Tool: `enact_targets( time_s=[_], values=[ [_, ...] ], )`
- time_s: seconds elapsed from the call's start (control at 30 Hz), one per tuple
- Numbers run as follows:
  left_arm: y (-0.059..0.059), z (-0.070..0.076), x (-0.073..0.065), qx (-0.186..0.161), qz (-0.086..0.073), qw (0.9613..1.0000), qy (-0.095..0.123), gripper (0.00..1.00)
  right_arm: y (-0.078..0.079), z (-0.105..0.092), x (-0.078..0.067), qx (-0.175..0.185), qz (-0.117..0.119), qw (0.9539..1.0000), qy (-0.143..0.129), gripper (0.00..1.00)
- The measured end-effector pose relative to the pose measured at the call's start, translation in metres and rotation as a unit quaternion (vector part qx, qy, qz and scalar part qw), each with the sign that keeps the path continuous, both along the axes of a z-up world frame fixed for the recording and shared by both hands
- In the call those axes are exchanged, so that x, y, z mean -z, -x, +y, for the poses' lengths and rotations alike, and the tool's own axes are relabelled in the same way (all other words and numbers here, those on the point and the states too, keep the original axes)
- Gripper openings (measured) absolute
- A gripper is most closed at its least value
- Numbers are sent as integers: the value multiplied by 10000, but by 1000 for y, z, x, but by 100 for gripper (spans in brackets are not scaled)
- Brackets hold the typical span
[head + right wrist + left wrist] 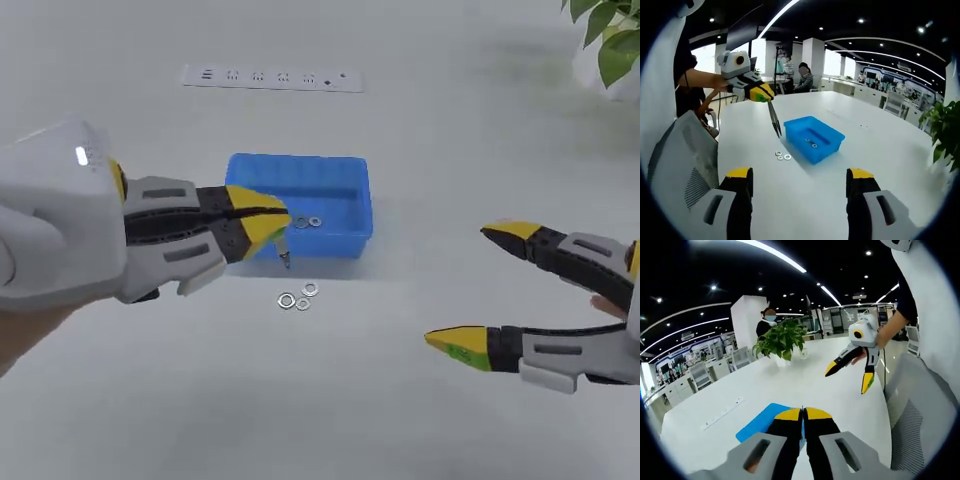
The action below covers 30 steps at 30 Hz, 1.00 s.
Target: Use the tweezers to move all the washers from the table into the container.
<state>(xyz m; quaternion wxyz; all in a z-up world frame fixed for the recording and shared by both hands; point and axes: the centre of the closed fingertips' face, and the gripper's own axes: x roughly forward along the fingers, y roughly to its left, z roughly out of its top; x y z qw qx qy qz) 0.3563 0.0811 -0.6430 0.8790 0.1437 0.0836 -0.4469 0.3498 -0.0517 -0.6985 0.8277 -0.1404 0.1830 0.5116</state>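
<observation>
Three metal washers (297, 297) (781, 156) lie on the white table just in front of the blue container (322, 243) (829, 150) (757, 425). Two or three more washers (308, 221) (811, 142) rest inside it. My left gripper (278, 222) (802, 415) (762, 93) is shut on thin metal tweezers (284, 255) (774, 120), which point down at the container's front left corner, a little above the loose washers. My right gripper (465, 287) (800, 175) (847, 377) hovers open and empty, off to the right of the container.
A white power strip (272, 78) (722, 412) lies at the back of the table. A potted plant (605, 35) (782, 340) stands at the far right. People sit beyond the table. A mesh chair (687, 165) is beside the table edge.
</observation>
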Motion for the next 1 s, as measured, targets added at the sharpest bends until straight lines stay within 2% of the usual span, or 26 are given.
enact_targets(
  time_s=[0.07, 0.2, 0.33, 0.63, 0.87, 1.0],
  values=[
    [1, 1, 5, -29, 93, 9999, 64, 4, 3, -1, 3, 87, -7, 10000, -4, 82],
    [11, -4, 18, 133, 269, 9995, 25, 4, 9, -2, 7, 280, -33, 9996, 14, 91],
    [15, -5, 28, 187, 362, 9992, -18, 4, 8, -4, 8, 503, -134, 9986, 24, 100],
    [16, -8, 39, 281, 472, 9985, -73, 4, 19, 1, 20, 430, 24, 9991, -10, 100],
    [13, -14, 45, 296, 529, 9981, -73, 5, 27, 11, 15, 283, 108, 9987, -414, 100],
    [7, -15, 44, 269, 511, 9983, -39, 5, 29, 16, 15, 187, 179, 9983, -516, 100]
  ],
)
